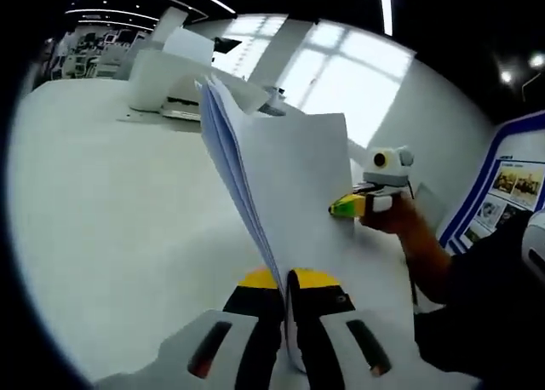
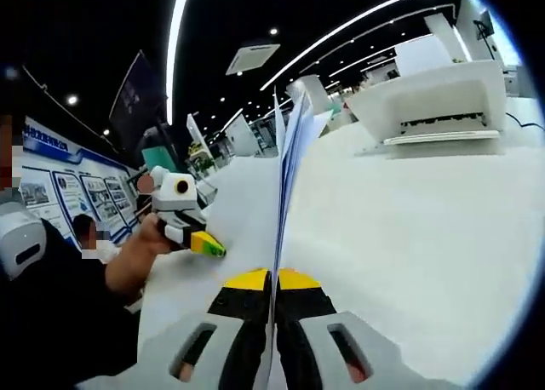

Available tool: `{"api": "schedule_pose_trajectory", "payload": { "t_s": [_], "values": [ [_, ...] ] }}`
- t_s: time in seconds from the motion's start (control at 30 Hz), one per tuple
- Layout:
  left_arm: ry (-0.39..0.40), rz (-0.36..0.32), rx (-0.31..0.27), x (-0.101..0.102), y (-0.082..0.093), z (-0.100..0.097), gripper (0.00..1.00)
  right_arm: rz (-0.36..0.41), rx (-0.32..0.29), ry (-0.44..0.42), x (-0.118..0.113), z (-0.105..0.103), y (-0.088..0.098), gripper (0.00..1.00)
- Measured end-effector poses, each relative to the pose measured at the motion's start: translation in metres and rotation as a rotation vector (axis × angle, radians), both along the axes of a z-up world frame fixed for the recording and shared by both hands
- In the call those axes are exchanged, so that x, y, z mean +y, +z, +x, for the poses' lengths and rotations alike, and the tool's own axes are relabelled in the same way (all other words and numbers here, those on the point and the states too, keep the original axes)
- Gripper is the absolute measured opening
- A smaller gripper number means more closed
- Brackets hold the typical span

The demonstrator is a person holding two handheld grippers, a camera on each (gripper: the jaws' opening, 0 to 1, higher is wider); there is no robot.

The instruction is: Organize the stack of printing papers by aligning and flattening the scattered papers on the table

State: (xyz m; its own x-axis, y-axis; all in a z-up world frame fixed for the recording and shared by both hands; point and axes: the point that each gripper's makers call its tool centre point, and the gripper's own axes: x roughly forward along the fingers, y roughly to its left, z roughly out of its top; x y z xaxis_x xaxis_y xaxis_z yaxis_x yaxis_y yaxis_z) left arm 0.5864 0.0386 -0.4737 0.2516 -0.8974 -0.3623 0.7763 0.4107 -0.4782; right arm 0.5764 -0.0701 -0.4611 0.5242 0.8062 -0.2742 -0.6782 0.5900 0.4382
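Note:
A stack of white printing papers [image 1: 281, 177] stands on edge over the white table [image 1: 102, 211], its sheets fanned a little at the top. My left gripper [image 1: 285, 281] is shut on the stack's near edge, yellow tips pressed to either side. In the left gripper view my right gripper [image 1: 342, 207], held by a hand, meets the stack's far edge. In the right gripper view the papers [image 2: 288, 160] rise edge-on from my right gripper [image 2: 272, 281], shut on them. There my left gripper [image 2: 209, 245] comes in from the left beside the stack.
A white printer [image 1: 170, 83] sits at the table's far end, also seen as the printer [image 2: 434, 100] at upper right. The person's dark sleeve [image 1: 485, 305] is at the right. Blue poster boards [image 2: 51, 194] line the wall.

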Motion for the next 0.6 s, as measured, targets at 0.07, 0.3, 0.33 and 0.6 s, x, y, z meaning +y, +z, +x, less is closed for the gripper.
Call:
{"api": "schedule_pose_trajectory", "payload": {
  "t_s": [0.07, 0.3, 0.33, 0.6],
  "values": [
    [0.004, 0.004, 0.0, 0.0, -0.002, 0.001, 0.09, -0.007, 0.001, -0.005, -0.001, 0.002, -0.002, 0.0],
    [0.019, 0.023, 0.001, 0.0, -0.01, 0.007, 0.11, -0.024, 0.013, -0.018, -0.003, 0.006, -0.011, 0.0],
    [0.019, 0.027, -0.001, -0.001, -0.01, 0.008, 0.11, -0.028, 0.015, -0.021, -0.004, 0.007, -0.012, 0.0],
    [0.036, 0.064, -0.032, -0.001, -0.016, 0.013, 0.15, -0.097, 0.0, -0.049, -0.005, 0.01, -0.024, 0.0]
  ]
}}
